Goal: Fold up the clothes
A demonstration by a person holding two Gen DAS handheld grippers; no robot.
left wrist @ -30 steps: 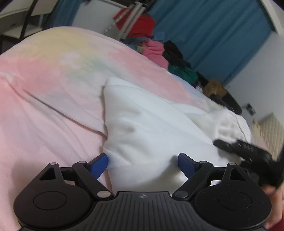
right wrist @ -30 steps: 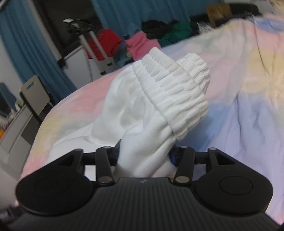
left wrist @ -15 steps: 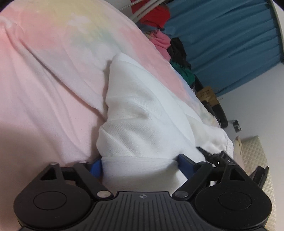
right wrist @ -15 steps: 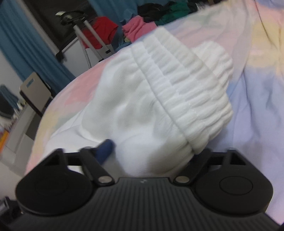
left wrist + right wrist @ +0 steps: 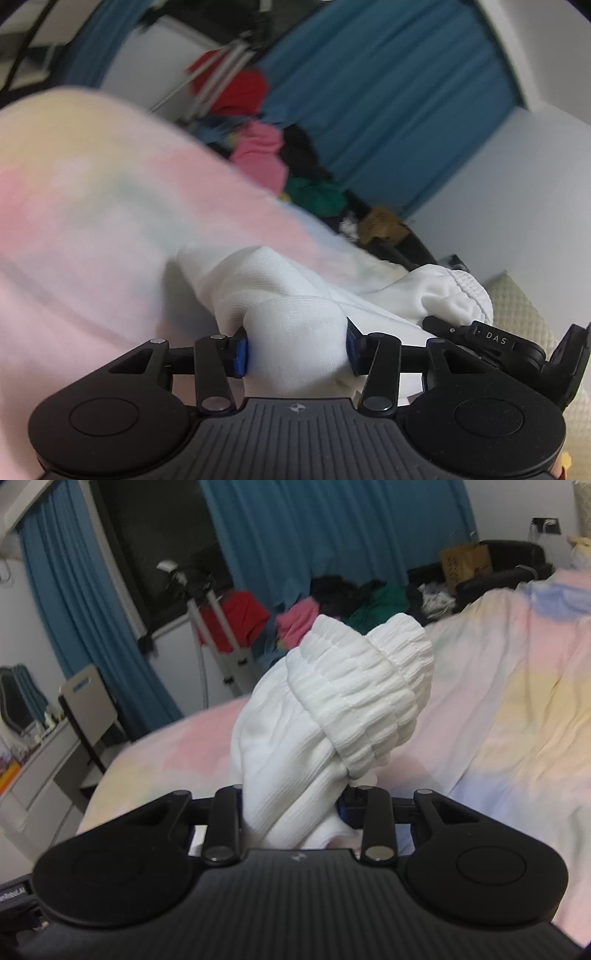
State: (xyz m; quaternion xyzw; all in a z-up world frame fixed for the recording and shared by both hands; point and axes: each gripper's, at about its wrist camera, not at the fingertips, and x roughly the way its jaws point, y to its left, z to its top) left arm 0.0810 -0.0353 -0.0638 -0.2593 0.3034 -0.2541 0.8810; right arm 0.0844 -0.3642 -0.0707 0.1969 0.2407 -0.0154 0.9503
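Note:
A white garment with a ribbed elastic waistband lies bunched on a pastel tie-dye bedsheet (image 5: 92,229). In the left wrist view my left gripper (image 5: 295,354) is shut on a thick fold of the white garment (image 5: 291,314), lifted off the bed. The right gripper shows at the right of that view (image 5: 487,339), by the waistband. In the right wrist view my right gripper (image 5: 291,805) is shut on the white garment (image 5: 332,709) below its gathered waistband, which stands up above the fingers.
A pile of pink, green, black and red clothes (image 5: 273,155) lies beyond the bed, before blue curtains (image 5: 314,535). A metal rack (image 5: 218,627), a chair (image 5: 88,705) and a desk (image 5: 33,768) stand at left. A cardboard box (image 5: 465,559) sits far right.
My left gripper went from open around the cloth to shut on it, and lifted. My right gripper opened briefly, then shut again on the waistband end and rose.

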